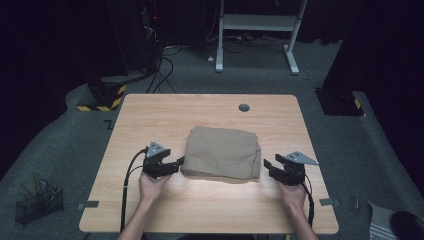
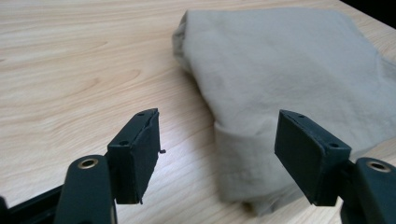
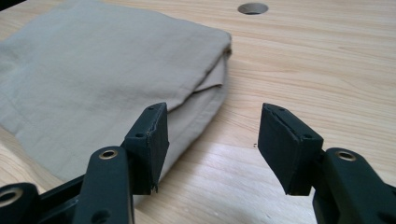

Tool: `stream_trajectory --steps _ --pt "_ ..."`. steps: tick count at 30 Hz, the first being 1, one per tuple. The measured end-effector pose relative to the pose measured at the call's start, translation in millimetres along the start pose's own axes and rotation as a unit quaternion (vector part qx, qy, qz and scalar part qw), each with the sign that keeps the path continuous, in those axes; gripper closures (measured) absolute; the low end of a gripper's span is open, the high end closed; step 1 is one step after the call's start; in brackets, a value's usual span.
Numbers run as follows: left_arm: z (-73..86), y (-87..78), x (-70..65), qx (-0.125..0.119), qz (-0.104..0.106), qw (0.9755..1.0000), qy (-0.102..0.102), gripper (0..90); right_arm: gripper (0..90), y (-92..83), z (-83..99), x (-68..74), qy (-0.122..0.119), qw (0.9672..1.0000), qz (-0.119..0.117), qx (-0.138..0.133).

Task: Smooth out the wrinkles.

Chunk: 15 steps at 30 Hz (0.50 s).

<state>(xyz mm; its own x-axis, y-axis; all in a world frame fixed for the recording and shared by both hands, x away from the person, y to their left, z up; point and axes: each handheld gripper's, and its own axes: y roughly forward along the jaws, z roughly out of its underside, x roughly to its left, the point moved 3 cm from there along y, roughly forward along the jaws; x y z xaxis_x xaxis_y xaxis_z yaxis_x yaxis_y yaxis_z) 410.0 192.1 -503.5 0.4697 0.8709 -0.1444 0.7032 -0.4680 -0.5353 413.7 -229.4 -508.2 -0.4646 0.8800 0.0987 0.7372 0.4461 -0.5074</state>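
**Spotter:** Where's the cloth sitting?

**Operator:** I've got the folded beige cloth [image 1: 223, 152] lying flat at the middle of the wooden table [image 1: 150, 112], a bit nearer my edge. It's several layers thick; I can see the stacked folds at its corner in the right gripper view [image 3: 205, 88].

**Spotter:** And your grippers?

**Operator:** My left gripper [image 1: 180, 161] is just beside the cloth's left edge, jaws spread apart with nothing clamped. In the left gripper view the near corner of the cloth [image 2: 243, 172] shows between the pads, but they aren't pressing on it. My right gripper [image 1: 266, 164] is just off the right edge, jaws also apart and empty, with bare wood between them.

**Spotter:** Anything else on the table?

**Operator:** A round cable hole [image 1: 243, 107] beyond the cloth. Off to the left, on the floor, a wire basket [image 1: 37, 204].
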Motion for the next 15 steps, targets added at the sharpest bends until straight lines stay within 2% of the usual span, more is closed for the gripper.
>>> stream_trajectory --steps 5,15 --pt "6.6 -6.4 7.1 0.001 -0.007 0.9999 -0.008 31.6 42.9 -7.4 4.3 -7.1 0.01 0.9999 0.01 -0.003" --pt "23.8 -13.0 23.3 0.012 -0.03 0.9993 -0.018 33.0 43.2 -11.0 12.7 -17.1 0.021 0.9994 0.028 0.004"
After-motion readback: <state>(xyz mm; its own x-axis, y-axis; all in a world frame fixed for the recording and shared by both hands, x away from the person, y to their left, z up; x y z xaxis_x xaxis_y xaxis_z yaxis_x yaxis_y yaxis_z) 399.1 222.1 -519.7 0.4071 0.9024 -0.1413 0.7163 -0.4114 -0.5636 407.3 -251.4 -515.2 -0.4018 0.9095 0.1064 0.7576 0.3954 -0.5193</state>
